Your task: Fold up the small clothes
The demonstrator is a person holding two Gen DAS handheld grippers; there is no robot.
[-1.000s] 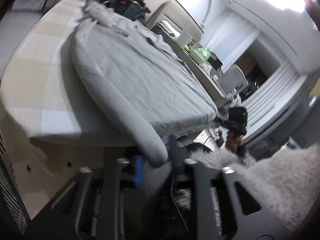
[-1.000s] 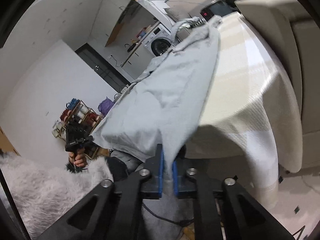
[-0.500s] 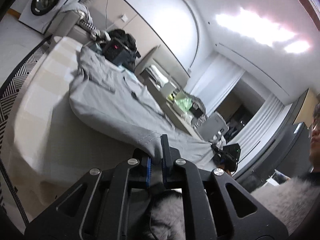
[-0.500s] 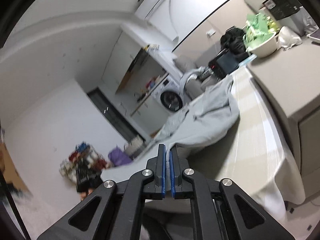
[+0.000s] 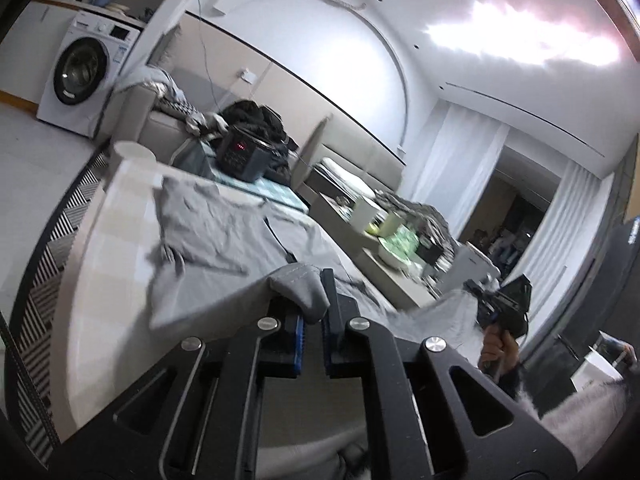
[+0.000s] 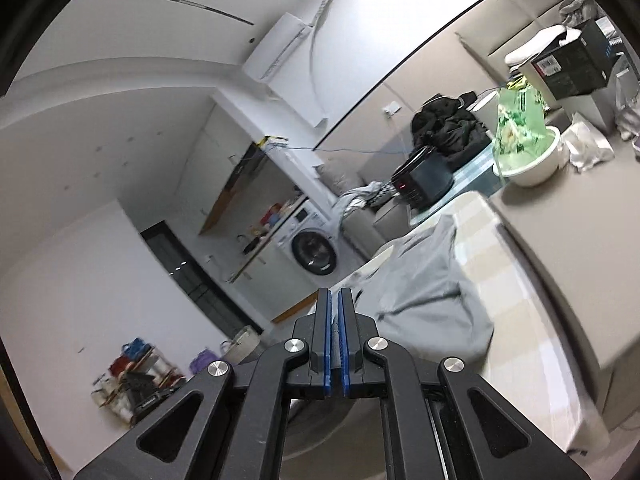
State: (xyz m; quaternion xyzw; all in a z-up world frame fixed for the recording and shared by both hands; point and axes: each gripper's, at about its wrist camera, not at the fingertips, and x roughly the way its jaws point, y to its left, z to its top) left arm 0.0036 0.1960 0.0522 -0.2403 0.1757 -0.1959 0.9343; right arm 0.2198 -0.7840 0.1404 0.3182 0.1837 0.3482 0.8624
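Pinching grey garment (image 5: 224, 240) — apparently both grippers.

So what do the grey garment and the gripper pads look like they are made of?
Grey garment: likely soft cotton jersey, matte; it creases and droops limply, and a stitched hem shows at the pinched corner. Left gripper pads: blue, ribbed, probably rubber, set in matte black plastic fingers.

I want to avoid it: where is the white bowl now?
Right wrist view, upper right: the white bowl sits on the beige counter, beside the black appliance.
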